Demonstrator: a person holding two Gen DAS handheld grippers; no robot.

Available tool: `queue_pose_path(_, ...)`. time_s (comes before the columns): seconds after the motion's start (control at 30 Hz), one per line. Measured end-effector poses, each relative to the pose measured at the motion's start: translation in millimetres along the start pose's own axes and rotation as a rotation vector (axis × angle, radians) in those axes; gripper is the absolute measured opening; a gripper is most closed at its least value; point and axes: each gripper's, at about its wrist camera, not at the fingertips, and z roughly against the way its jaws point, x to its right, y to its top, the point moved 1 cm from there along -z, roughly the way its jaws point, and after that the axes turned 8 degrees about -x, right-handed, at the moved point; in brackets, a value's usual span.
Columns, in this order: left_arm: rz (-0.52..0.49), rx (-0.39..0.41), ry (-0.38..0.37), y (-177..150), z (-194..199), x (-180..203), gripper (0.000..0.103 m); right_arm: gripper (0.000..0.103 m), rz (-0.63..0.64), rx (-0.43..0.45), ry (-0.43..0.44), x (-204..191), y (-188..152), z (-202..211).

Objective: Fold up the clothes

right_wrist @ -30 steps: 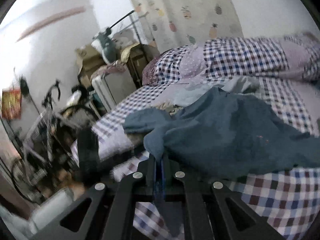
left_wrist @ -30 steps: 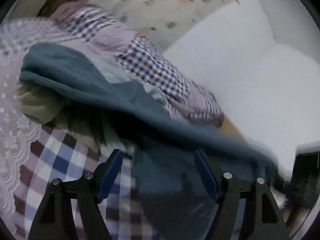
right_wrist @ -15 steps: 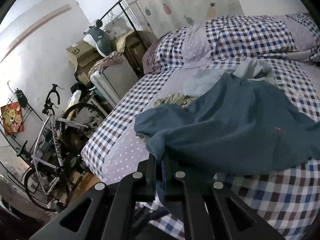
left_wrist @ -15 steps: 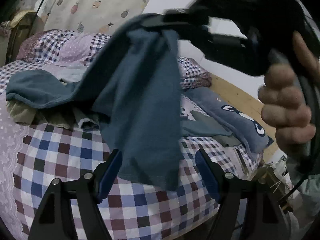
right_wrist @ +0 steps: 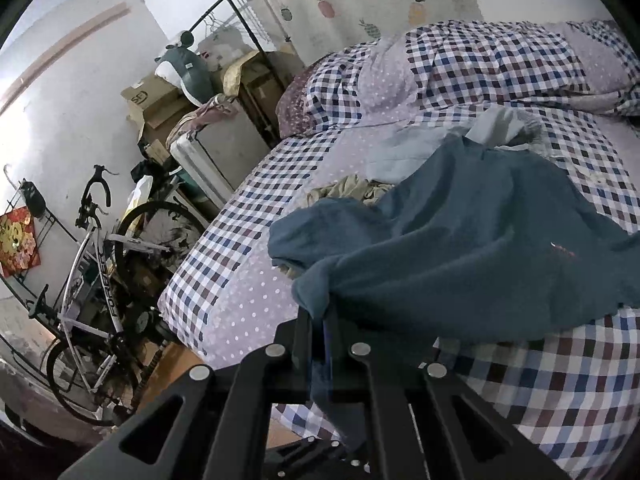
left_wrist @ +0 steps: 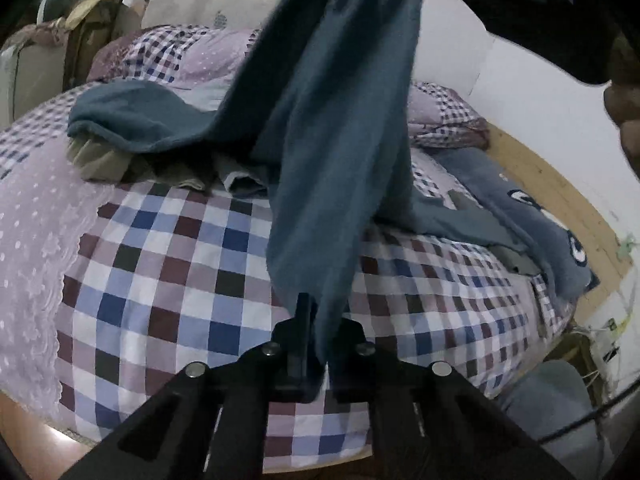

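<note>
While both grippers clamp teal garment (left_wrist: 340,128) | draped over bed (left_wrist: 168,264) | likely sweater

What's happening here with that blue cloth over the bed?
A person is holding a two-finger tool in each hand. Both are shut on the same blue garment: the left tool pinches its hanging lower edge, and the right tool grips another edge higher up. Part of it lies draped over a clothes pile on the checked bed. Nothing looks folded yet.

Left tongs (left_wrist: 320,344), open a second ago, now clamped on the hanging edge of the blue garment (left_wrist: 332,160).
</note>
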Motion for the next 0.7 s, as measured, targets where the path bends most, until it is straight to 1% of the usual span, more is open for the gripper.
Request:
queue_pose_path(0.1,-0.030,0.019,-0.066,-1,11,6,0.001,0.006,0.001,-0.002,0.016,6,1,2)
queue_pose_path(0.17,-0.047,0.030,-0.136,-3,21,13,0.000,0.012,0.012,0.013,0.046,11,-2,7)
queue_pose_path(0.2,-0.051,0.035,-0.176,-3,28,17,0.000,0.018,0.027,0.027,0.062,14,-4,12)
queue_pose_path(0.23,-0.049,0.039,-0.208,-3,34,21,0.000,0.034,0.043,0.041,0.073,16,-8,17)
queue_pose_path(0.27,-0.045,0.042,-0.239,-3,41,25,0.000,0.045,0.060,0.058,0.076,20,-13,24)
queue_pose_path(0.3,-0.032,0.043,-0.270,-3,48,27,0.000,0.053,0.075,0.074,0.080,23,-18,32)
queue_pose_path(0.4,0.008,0.050,-0.353,0,70,25,0.000,0.058,0.102,0.152,0.061,41,-39,63)
queue_pose_path(0.43,0.022,0.053,-0.379,1,78,23,0.000,0.062,0.103,0.184,0.034,49,-49,72)
queue_pose_path(0.53,0.060,0.081,-0.444,10,105,15,0.000,0.068,0.102,0.258,-0.042,80,-89,91)
queue_pose_path(0.6,0.086,0.109,-0.491,21,126,10,0.000,0.069,0.105,0.263,-0.070,96,-120,91)
queue_pose_path(0.63,0.092,0.125,-0.520,27,136,8,0.000,0.069,0.112,0.258,-0.098,101,-138,86)
queue_pose_path(0.7,0.093,0.152,-0.570,41,158,6,0.000,0.069,0.134,0.251,-0.149,103,-163,77)
